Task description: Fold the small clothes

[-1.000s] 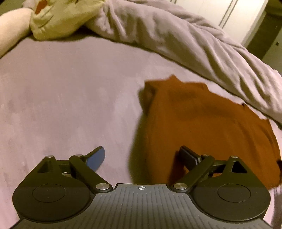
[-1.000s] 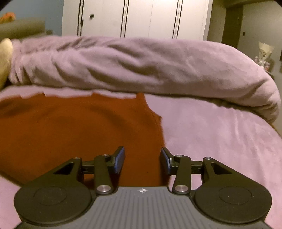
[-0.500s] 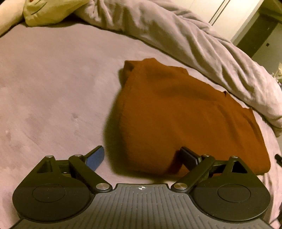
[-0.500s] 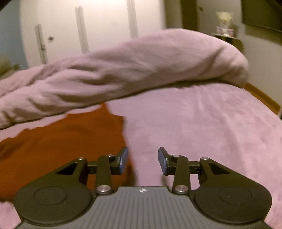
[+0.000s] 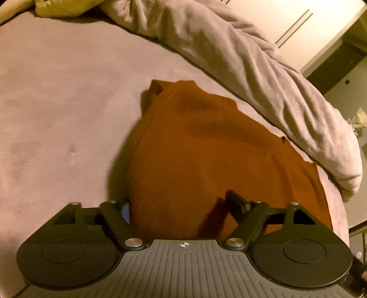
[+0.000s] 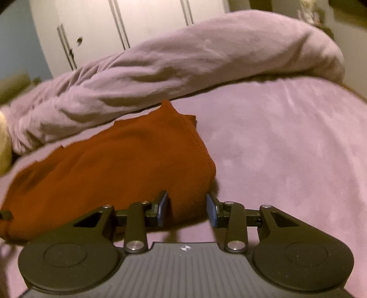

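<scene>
A rust-brown garment [image 5: 206,155] lies flat on the purple bed sheet [image 5: 57,114]. My left gripper [image 5: 177,206] is open wide, its jaws straddling the garment's near left corner, with the cloth between them. In the right wrist view the same garment [image 6: 119,160] lies to the left. My right gripper [image 6: 187,208] is open, its jaws on either side of the garment's near right corner. I cannot tell if either gripper touches the cloth.
A bunched lilac duvet [image 5: 252,68] runs along the far side of the bed, close behind the garment; it also shows in the right wrist view [image 6: 183,64]. A yellow-green pillow [image 5: 62,8] lies at the far left. White wardrobe doors [image 6: 114,27] stand behind.
Both grippers have moved in over the garment's near corners. The left gripper shifted right so cloth now lies between its jaws. The right gripper swung back left to the near right corner.
</scene>
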Demonstrator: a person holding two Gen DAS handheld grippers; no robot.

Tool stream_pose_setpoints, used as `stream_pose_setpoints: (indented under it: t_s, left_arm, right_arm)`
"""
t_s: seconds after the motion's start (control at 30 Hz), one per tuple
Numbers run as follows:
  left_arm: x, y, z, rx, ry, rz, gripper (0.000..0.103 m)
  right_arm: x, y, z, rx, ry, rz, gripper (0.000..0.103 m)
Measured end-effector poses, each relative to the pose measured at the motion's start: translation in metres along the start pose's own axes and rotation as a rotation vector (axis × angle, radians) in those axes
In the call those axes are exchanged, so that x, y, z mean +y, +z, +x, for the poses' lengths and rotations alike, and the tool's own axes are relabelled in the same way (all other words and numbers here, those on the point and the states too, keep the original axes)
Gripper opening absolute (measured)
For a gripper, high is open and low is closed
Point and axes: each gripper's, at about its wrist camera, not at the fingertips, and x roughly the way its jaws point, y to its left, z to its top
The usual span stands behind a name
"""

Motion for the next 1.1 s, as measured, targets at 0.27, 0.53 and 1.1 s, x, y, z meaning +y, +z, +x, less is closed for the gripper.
stream_pose_setpoints:
  t_s: [0.27,0.53,1.1]
  left_arm:
    - [0.023,0.021,0.004,-0.007,-0.024,-0.04,0.058]
    - [0.022,0.034,0.026,0.018,-0.135,-0.054,0.096]
    - [0.047,0.028,0.007,0.057,-0.183,-0.093,0.097]
  right_arm:
    - [0.028,0.0,-0.012,-0.06,-0.171,-0.199,0.036]
    - [0.087,-0.008,-0.018,-0.129,0.076,-0.267,0.038]
    - [0.148,-0.04,0.014,-0.076,0.187,-0.353,0.031]
